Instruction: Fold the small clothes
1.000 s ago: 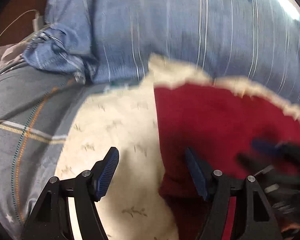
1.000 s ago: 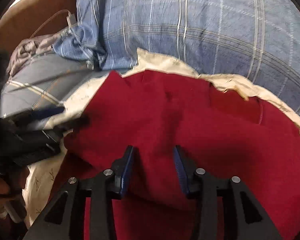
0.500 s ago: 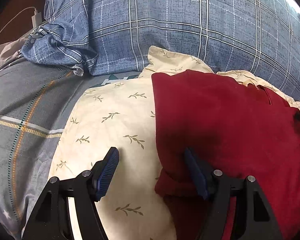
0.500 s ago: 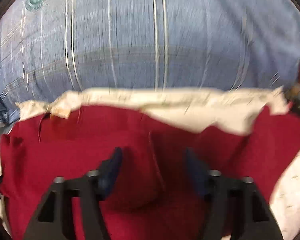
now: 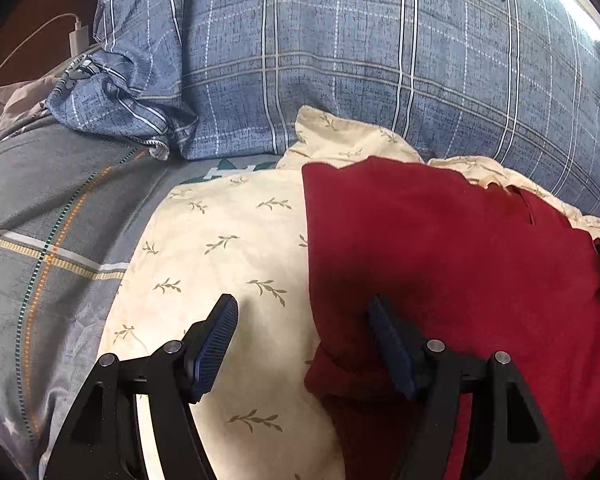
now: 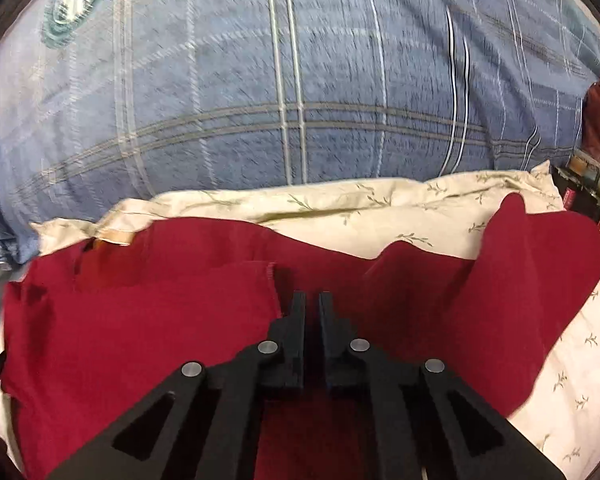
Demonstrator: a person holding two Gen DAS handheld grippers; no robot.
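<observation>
Left gripper (image 5: 304, 344) hangs spread over the red cloth (image 5: 440, 248) edge on the pillow (image 5: 220, 240). Right gripper (image 6: 311, 312) is nearly closed, seemingly pinching cloth.

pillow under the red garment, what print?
Cream pillow with small olive-green leaf sprigs; clearest in the left wrist view, beside the red garment.

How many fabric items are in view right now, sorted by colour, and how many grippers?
Red: 1, the red garment.
Cream with leaf print: 1, the cream pillow under it.
Blue plaid: 1, the blue plaid pillow behind.
Grey plaid: 1, the grey plaid sheet.
Grippers: 2, the left gripper and the right gripper.
Total: 4 fabric items, 2 grippers.
</observation>
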